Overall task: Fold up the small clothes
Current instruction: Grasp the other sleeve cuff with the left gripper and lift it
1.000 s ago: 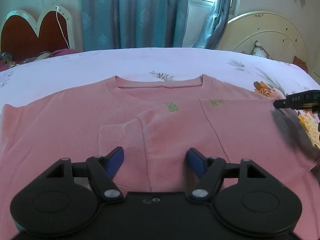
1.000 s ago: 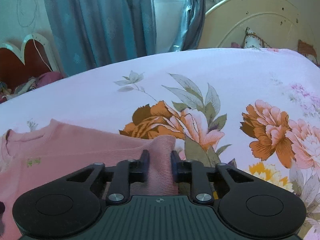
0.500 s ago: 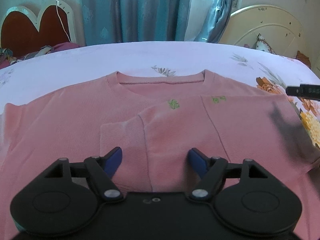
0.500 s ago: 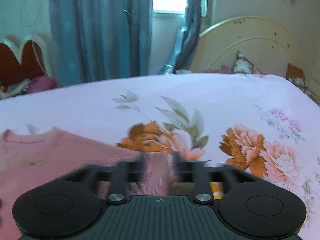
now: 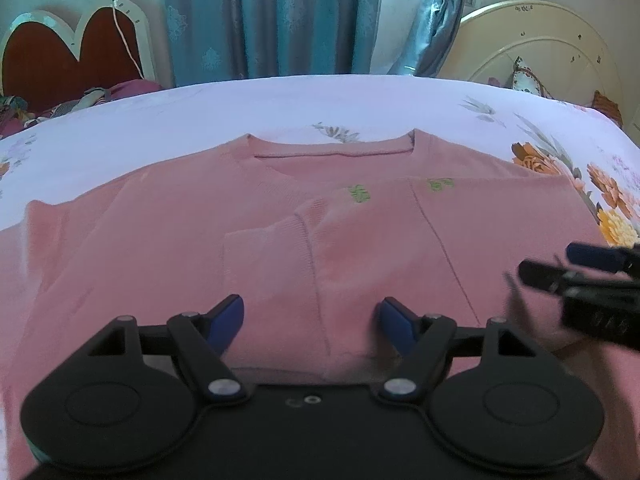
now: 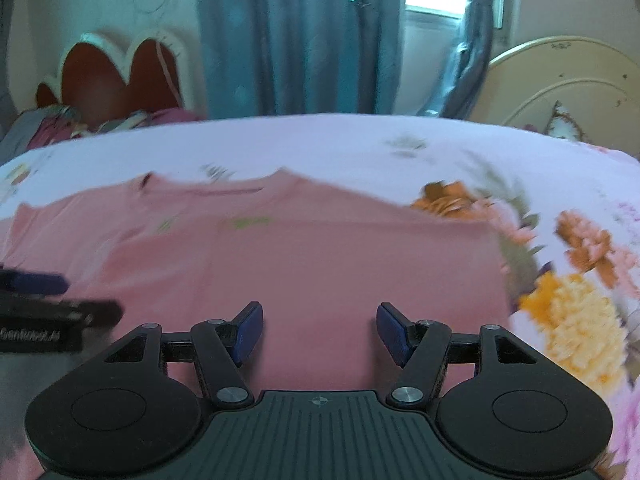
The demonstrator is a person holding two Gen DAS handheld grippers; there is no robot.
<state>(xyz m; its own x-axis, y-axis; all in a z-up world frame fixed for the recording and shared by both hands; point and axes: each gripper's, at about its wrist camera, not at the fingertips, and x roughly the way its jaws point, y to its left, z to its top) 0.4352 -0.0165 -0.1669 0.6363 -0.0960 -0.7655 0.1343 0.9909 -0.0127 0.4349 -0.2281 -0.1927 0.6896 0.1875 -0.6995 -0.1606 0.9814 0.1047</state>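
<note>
A pink knit sweater (image 5: 160, 240) lies flat on the bed, neckline at the far side. Its right sleeve is folded across the chest, and the sleeve's cuff (image 5: 264, 256) rests near the middle. My left gripper (image 5: 312, 320) hovers open over the sweater's near part, with the folded sleeve below the gap and no pad pressing on it. My right gripper (image 6: 320, 330) is open above the right half of the sweater (image 6: 340, 260) and holds nothing. It also shows blurred at the right edge as the right gripper (image 5: 552, 266). The left gripper (image 6: 52, 292) shows at the left edge.
The bed sheet (image 5: 280, 112) is pale lilac with orange and pink flowers on the right side. A cream round headboard (image 5: 540, 52) stands at the back right, a red heart-shaped one (image 5: 60, 52) at the back left with loose clothes (image 5: 60, 108) below. Blue curtains (image 5: 272, 20) hang behind.
My right gripper let go of the sweater's folded edge, opened, and swung left over the sweater. In the left wrist view it came lower and nearer. The left gripper hardly moved.
</note>
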